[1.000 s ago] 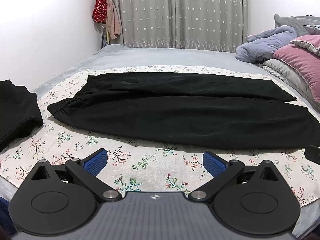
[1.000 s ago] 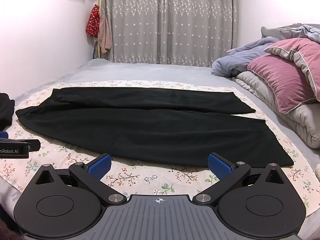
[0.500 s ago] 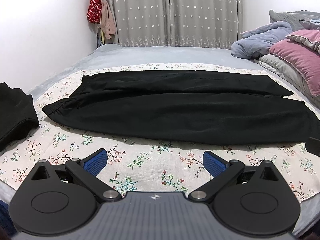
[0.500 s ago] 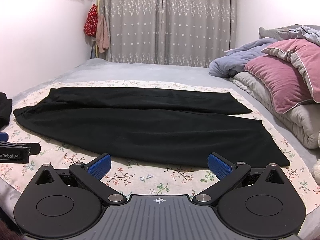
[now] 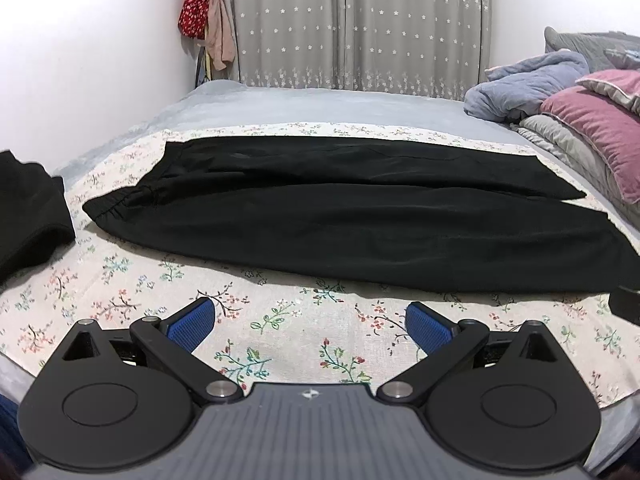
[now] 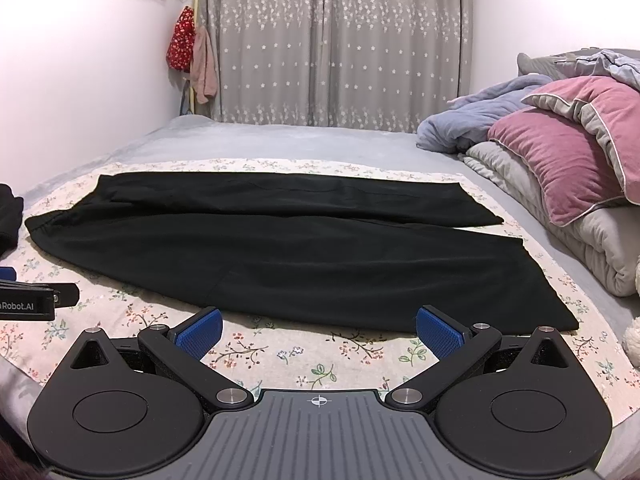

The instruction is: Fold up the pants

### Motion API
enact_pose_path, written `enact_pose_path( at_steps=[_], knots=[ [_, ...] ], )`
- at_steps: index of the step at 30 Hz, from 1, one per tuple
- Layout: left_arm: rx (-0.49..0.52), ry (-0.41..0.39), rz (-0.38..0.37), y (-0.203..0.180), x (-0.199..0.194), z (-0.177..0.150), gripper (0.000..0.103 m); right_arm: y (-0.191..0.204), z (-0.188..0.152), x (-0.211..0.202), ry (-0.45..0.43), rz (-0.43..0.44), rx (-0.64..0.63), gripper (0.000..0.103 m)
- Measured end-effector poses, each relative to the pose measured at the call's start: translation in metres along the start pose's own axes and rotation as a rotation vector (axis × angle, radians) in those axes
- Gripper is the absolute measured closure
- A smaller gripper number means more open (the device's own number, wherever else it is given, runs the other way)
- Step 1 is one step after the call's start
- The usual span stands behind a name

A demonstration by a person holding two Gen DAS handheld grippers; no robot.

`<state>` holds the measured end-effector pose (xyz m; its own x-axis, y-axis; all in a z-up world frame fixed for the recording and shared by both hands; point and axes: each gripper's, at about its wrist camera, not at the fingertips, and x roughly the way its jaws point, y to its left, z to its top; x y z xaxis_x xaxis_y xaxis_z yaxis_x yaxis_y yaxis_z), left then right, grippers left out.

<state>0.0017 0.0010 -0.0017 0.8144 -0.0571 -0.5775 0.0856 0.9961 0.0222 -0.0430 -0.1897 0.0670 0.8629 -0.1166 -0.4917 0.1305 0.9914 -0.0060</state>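
Black pants [image 5: 320,216] [image 6: 280,240] lie flat across a floral cloth [image 5: 280,320] [image 6: 312,356] on the bed, waistband at the left, both legs stretched to the right, the far leg shorter in view. My left gripper [image 5: 310,326] hovers open over the cloth just short of the pants' near edge, nothing between its blue pads. My right gripper [image 6: 318,330] is open too, close to the near leg's edge, with nothing held. The left gripper's side shows at the left edge of the right wrist view.
Another black garment [image 5: 28,208] sits folded at the left of the cloth. Pillows and quilts [image 6: 572,160] pile up at the right. Grey curtains [image 6: 336,40] and hanging clothes [image 6: 192,52] stand at the far wall. A white plush item [image 6: 632,336] is at the right edge.
Both grippers have shifted slightly, the views drifting a little back and left of the pants. Both stay open and the pants lie unchanged.
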Motion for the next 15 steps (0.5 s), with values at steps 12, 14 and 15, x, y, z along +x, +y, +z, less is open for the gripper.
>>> enact_pose_path(
  at_steps=[12, 14, 15],
  knots=[
    [-0.013, -0.004, -0.006, 0.0008, -0.0016, 0.0012, 0.008, 0.0027, -0.0001, 0.0030, 0.001, -0.002, 0.000, 0.000],
    [-0.007, -0.007, -0.002, 0.0001, -0.0019, 0.0005, 0.008, 0.0026, -0.0001, 0.0029, 0.000, -0.001, 0.001, 0.000],
    [-0.005, -0.008, -0.004, -0.0001, -0.0020, 0.0004, 0.008, 0.0026, -0.0002, 0.0031, -0.001, -0.002, 0.002, 0.000]
  ],
)
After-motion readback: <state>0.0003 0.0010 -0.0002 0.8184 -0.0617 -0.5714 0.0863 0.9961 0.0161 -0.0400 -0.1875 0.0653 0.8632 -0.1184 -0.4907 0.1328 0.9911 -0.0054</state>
